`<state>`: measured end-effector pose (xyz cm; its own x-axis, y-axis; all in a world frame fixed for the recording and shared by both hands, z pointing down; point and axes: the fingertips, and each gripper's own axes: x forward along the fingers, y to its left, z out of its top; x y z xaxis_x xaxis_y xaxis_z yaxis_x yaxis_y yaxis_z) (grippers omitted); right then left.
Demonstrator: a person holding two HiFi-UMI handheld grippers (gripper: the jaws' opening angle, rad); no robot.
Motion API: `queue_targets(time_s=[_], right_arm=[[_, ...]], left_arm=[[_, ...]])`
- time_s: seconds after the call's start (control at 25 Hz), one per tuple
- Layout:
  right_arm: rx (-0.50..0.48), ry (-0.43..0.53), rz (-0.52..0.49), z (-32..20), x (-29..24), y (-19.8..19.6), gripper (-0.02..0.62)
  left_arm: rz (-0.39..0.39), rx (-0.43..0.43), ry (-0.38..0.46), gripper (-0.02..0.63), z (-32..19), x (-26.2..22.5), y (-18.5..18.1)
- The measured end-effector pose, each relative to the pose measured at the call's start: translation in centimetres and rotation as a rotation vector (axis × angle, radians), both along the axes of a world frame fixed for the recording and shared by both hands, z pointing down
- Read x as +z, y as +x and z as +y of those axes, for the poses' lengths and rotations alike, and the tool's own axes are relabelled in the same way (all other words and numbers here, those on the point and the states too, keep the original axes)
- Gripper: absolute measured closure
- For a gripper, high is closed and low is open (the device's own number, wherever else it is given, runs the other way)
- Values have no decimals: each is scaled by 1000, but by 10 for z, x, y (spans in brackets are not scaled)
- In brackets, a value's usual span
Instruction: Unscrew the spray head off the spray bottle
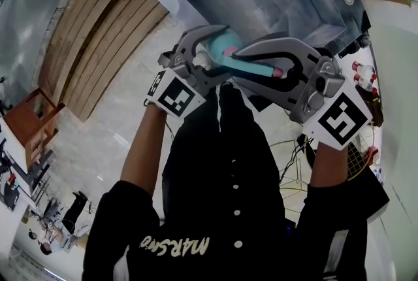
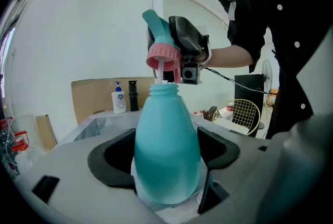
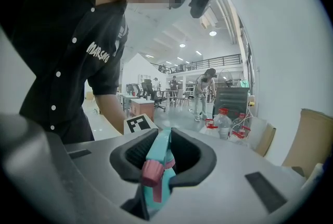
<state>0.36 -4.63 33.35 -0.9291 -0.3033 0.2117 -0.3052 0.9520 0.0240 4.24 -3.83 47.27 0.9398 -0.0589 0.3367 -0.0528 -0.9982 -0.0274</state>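
While just above bottle (image 2: 167, 150), spray head (image 2: 165, 46) clamped in right fingers (image 3: 134, 154), bottle clamped in left fingers (image 2: 112, 158).

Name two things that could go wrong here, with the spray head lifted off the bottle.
1. The dip tube seems to reach into the open neck of the bottle; pulling the spray head sideways could bend or snag it.
2. The right gripper pinches only the head's narrow body, so it might twist or slip out.
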Motion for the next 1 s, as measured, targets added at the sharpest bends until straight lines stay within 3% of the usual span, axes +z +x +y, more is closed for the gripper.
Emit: queue_targets(time_s=[1.0], right_arm=[[27,16,-30,2,-18,-3,503]], left_arm=[[39,-28,19,207,1,-13,-6]])
